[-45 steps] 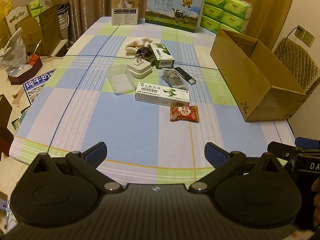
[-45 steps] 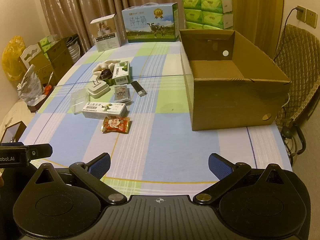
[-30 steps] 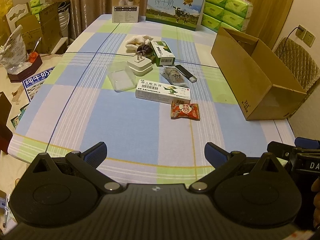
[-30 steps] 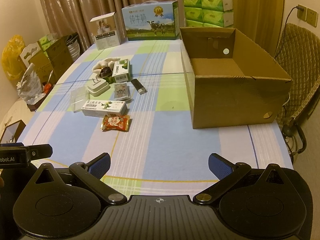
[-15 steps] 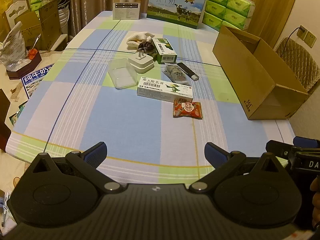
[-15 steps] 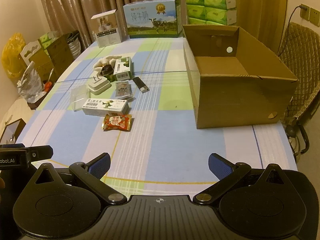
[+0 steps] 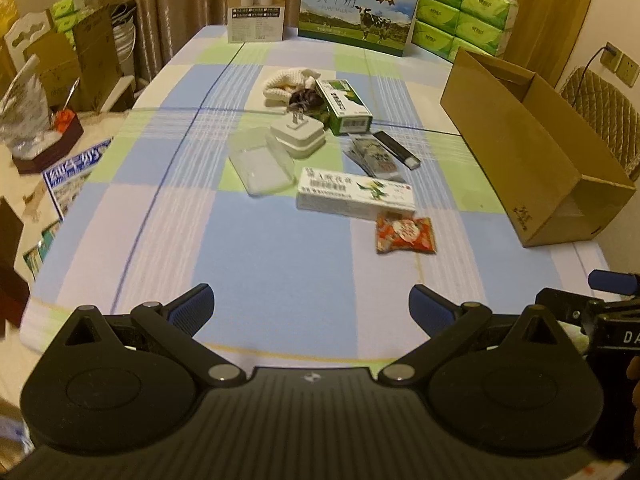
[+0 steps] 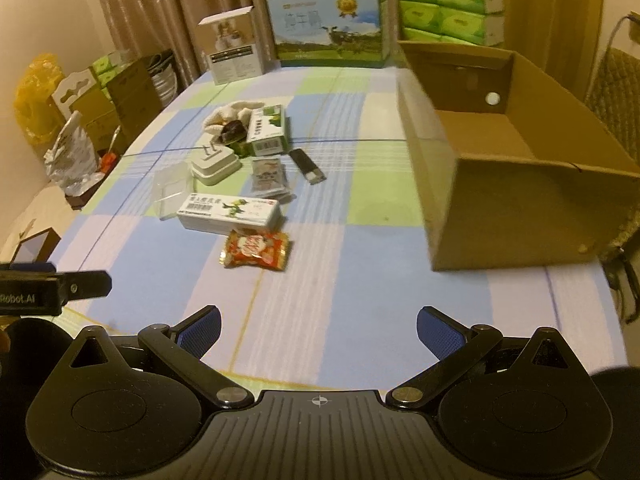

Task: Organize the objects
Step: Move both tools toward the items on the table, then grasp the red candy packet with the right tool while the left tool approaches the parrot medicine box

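I hold both tools low at the near edge of the checked surface (image 7: 280, 264), and neither has anything in it. My left gripper (image 7: 311, 306) has its jaws spread wide and empty, and so does my right gripper (image 8: 318, 326); both hang over bare cloth, well short of the clutter.

Going from the left: the clear plastic tray (image 7: 260, 164) lies furthest that side, with the white plug adapter (image 7: 297, 136) just beside its far corner. Behind those sit the cream cloth (image 7: 285, 82) and the green carton (image 7: 344, 107), with something small and dark between them that I cannot make out. Then the flat sachet (image 7: 370, 154) and the dark stick (image 7: 396, 149), side by side. Nearer me is the long white box (image 7: 354, 193), and at its right end the red snack packet (image 8: 256, 249), the closest piece to either tool. Well off to the right stands the open cardboard box (image 8: 520, 216), empty as far as I can see, which I take to be where everything goes.

I judge the step in hand to be the reach for a first item. To do it well, I would take the red packet with my right tool, since it is nearest the box; come down from above, close across its short width, pinching the crimped edge so the slick wrapper does not slide
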Demonstrator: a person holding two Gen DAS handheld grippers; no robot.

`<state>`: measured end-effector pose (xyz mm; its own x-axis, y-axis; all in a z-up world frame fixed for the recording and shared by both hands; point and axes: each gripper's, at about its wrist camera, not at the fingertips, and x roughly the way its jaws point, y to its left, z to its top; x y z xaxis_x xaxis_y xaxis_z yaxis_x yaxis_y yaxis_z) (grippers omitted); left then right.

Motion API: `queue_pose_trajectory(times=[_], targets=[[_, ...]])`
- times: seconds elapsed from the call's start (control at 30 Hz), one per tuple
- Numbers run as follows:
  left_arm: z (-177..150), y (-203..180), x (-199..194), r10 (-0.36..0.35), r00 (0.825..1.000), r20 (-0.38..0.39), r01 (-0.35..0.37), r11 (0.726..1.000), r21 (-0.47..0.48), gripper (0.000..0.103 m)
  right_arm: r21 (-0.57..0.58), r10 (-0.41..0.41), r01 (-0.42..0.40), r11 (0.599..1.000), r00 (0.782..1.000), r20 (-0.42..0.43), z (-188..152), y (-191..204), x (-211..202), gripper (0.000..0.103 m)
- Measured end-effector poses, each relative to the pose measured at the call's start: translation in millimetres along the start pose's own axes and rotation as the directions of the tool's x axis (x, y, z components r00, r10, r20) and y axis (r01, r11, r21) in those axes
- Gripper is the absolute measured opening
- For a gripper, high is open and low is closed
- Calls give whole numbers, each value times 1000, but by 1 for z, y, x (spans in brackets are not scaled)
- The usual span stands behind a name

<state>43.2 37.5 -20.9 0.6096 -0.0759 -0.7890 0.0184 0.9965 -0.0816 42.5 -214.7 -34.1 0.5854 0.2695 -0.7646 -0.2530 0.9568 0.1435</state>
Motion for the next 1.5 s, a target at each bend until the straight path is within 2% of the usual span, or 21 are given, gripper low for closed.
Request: queue_pose_trajectory(times=[0.33,0.37,0.43,0.5,0.73,0.9,1.07,1.13,1.17,1.27,1.3,1.43,1.5], targets=[[43,22,35,-12,1000,-3,12,991,136,102,-66,59,-57,996,998,24,20,27,55,100],[47,24,39,-19,1000,-7,20,987,159,102,-84,64,-62,995,998,21,20,30,62,99],[55,27,49,-29,999,-15,32,981,192,102,-114,72,-71,991,997,4,21,35,76,90],[62,30,58,-32,999,-22,36,976,213,102,-109,65,-66,992,998,-11,22,36,91,89],[74,37,82,-47,998,-37,55,971,231,102,-88,73,-76,993,997,-32,26,47,125,89],[79,40,95,-56,997,-50,67,969,239,102,-70,52,-54,996,998,-29,27,57,143,87],[79,39,104,-71,996,-56,83,963,255,102,-94,19,-19,995,1000,-3,25,61,151,78],[79,38,106,-76,995,-57,89,960,266,102,-120,0,1,993,1000,13,24,62,151,66],[79,37,107,-78,995,-59,91,959,270,101,-125,0,2,992,1000,17,24,61,151,64],[79,33,110,-84,995,-60,98,950,296,102,-139,13,-10,990,1000,15,26,55,150,49],[79,30,111,-86,994,-60,101,946,308,101,-138,17,-14,990,1000,15,27,53,149,41],[80,20,115,-110,992,-59,124,920,373,101,-141,15,-14,990,1000,10,28,46,144,35],[81,13,119,-129,990,-56,141,896,421,101,-134,7,-5,991,1000,17,28,40,139,32]])
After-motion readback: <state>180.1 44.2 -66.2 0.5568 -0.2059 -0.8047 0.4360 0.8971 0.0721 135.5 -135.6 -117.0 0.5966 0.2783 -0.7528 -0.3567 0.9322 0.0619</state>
